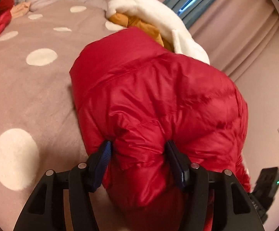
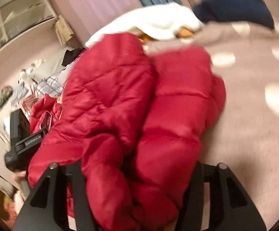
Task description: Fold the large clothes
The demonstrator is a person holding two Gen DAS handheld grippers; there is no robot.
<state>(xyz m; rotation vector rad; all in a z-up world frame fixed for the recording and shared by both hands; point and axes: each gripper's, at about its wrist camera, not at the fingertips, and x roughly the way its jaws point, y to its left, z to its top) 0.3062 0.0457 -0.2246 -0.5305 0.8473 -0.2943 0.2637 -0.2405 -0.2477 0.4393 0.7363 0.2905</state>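
Left gripper (image 1: 139, 157) clamps red puffer jacket (image 1: 158, 100); right gripper (image 2: 137, 173) fingertips buried, grip unclear; jacket's length runs ahead toward bed's (image 1: 33, 96) far edge.

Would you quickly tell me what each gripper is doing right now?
Left gripper: closed on a bunched fold of the red puffer jacket.
Right gripper: jacket fills the gap; fingertips hidden, so it cannot be told.

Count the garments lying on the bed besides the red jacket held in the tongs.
3 in the right wrist view: a white fleece beyond the red jacket, an orange garment tucked under it, and a navy one at the far edge. Others may be hidden.
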